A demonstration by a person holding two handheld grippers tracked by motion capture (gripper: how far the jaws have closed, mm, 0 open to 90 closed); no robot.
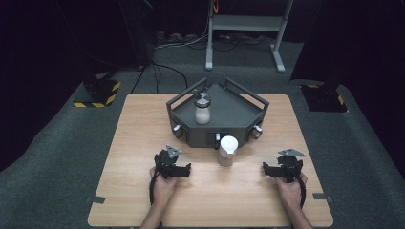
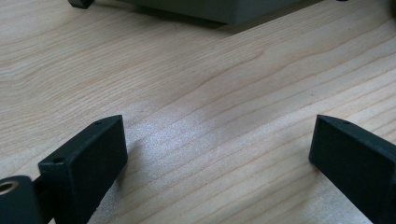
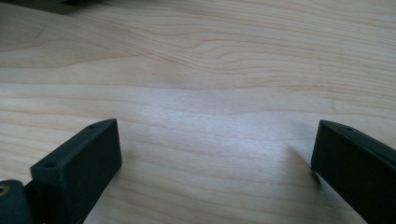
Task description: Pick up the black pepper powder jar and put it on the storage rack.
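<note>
Jar [image 1: 228,150] between grippers (both open), apparently untouched

A: Describe the left tongs [image 1: 185,168].
B: Matte black housing, a grey three-cornered plate on top, a black cable looping back past the bare wrist.
A: And the right tongs [image 1: 267,168]?
B: Same build: black body, grey plate, black cable. In the gripper views each jaw is a flat-faced rectangular black block with small screw holes along its top edge.
</note>
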